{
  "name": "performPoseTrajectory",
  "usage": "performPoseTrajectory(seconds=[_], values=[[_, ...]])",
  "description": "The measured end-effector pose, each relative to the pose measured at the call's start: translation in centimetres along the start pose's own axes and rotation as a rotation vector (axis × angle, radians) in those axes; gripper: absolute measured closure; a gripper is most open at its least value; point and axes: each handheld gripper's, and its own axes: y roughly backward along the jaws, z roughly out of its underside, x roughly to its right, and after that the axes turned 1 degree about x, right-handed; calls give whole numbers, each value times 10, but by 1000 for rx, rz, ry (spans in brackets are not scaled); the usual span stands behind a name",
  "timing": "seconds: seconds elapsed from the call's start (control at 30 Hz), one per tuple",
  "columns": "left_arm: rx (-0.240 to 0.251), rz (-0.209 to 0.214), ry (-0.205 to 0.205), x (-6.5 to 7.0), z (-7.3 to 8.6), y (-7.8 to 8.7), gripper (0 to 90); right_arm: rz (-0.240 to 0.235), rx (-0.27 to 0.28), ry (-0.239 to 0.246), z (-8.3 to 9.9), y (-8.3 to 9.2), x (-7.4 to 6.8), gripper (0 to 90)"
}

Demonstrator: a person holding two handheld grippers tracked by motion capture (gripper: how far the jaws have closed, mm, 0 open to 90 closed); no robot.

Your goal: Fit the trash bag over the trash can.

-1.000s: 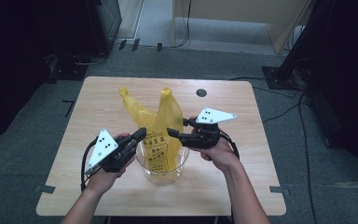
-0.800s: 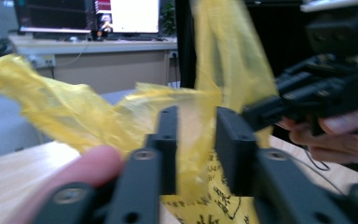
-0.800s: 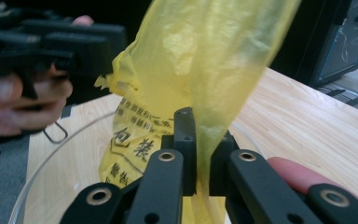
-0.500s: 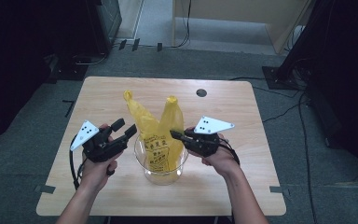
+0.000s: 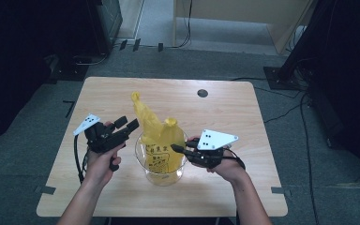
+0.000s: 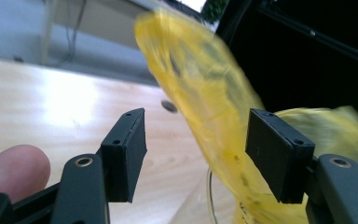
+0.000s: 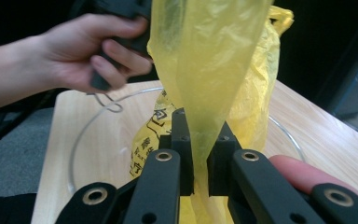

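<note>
A yellow plastic bag [image 5: 161, 136] sits in a clear glass bowl [image 5: 161, 176] in the middle of the wooden table [image 5: 243, 122]. One bag handle [image 5: 140, 108] stands free at the upper left. My left gripper [image 5: 127, 124] hovers just left of the bag; its jaws have just been opening. In the left gripper view the left gripper [image 6: 196, 119] is open, and the yellow film [image 6: 205, 93] hangs just beyond the pads without being pressed. My right gripper [image 5: 176, 148] reaches in from the right over the bowl's rim, shut on the bag film [image 7: 205, 60].
A small dark round hole [image 5: 202, 93] lies in the far part of the tabletop. The person's other hand [image 7: 74, 51] holds the left gripper beyond the bowl's rim [image 7: 81, 135]. Dark equipment and cables stand on the floor around the table.
My left gripper let go of the bag's left handle, opened and drew away to the left. My right gripper shut on the bag's right handle and sank a little toward the bowl.
</note>
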Motion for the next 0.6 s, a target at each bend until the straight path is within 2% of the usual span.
performPoseTrajectory(seconds=[0.07, 0.17, 0.23, 0.3, 0.4, 0.5, 0.57, 0.6], values=[[-25, -2, 2, 0, 3, -4, 383, -16, 6, 18, 2, 2, -3, 851], [-38, 18, -22, 5, 6, -8, 429, -31, 7, 46, 4, 3, -6, 851], [-20, 18, -52, 10, 7, -9, 570, -43, 4, 50, 6, 3, -7, 850], [-14, 22, -58, 14, 6, -10, 746, -52, -8, 51, 8, 4, -7, 824], [-19, 27, -77, 18, 4, -10, 872, -81, -16, 63, 11, 8, -7, 767], [-26, 16, -76, 20, 3, -11, 881, -90, -9, 69, 11, 13, -7, 751], [-29, 14, -37, 17, 3, -13, 804, -72, -3, 67, 11, 15, -7, 783], [-33, 14, -15, 15, 3, -13, 730, -60, 2, 63, 11, 16, -7, 815]])
